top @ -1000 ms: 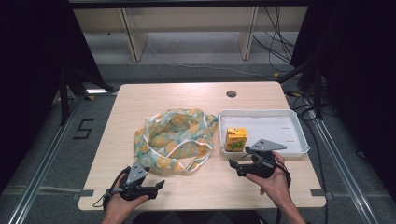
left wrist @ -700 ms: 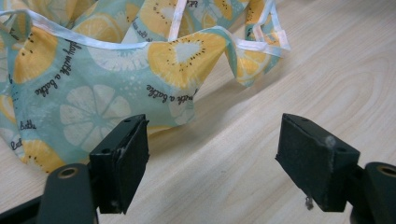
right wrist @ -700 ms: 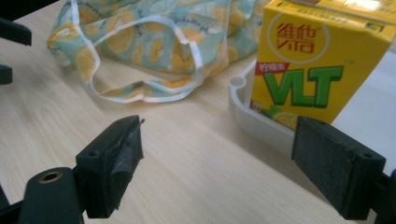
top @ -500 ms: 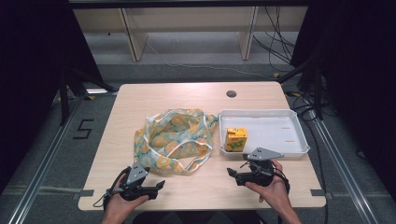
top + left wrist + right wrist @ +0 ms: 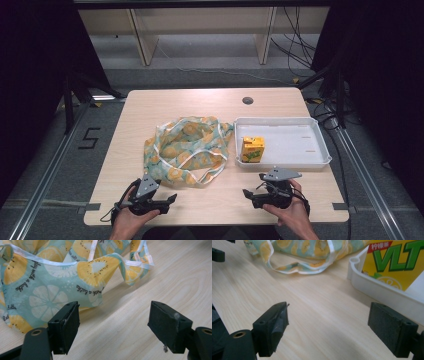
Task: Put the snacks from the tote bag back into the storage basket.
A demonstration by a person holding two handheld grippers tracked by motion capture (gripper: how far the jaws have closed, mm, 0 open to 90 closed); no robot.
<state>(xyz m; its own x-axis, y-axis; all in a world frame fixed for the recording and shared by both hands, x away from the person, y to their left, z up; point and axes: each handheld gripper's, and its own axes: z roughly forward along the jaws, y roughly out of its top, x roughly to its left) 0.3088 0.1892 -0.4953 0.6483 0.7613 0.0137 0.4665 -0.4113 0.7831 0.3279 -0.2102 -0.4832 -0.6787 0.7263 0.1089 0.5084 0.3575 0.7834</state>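
A: Starting at the left, what could go wrong here?

B: The left tongs (image 5: 172, 199) sit at about seven o'clock on the bench (image 5: 165, 102), jaws spread wide and empty, just short of the fruit-print cloth bag (image 5: 187, 149). The bag lies slack and crumpled near the bench's middle. If the tongs close on a single fold or one white strap (image 5: 297, 268), the fabric would likely bunch and drag instead of opening, and a trailing strap could snag.

A: And further right?

B: The right tongs (image 5: 246, 193) rest at about five o'clock, also spread with nothing between them, near the front wall of the white tray (image 5: 320, 142). A careless reach from there could knock the tray's rim. The yellow juice carton (image 5: 252, 149) stands upright in the tray's near-left corner, at about three o'clock from the bag; a nudge on its tall side would probably tip it.

A: The count?

B: One bag, two straps as far as can be made out, one tray, one carton, two tongs.
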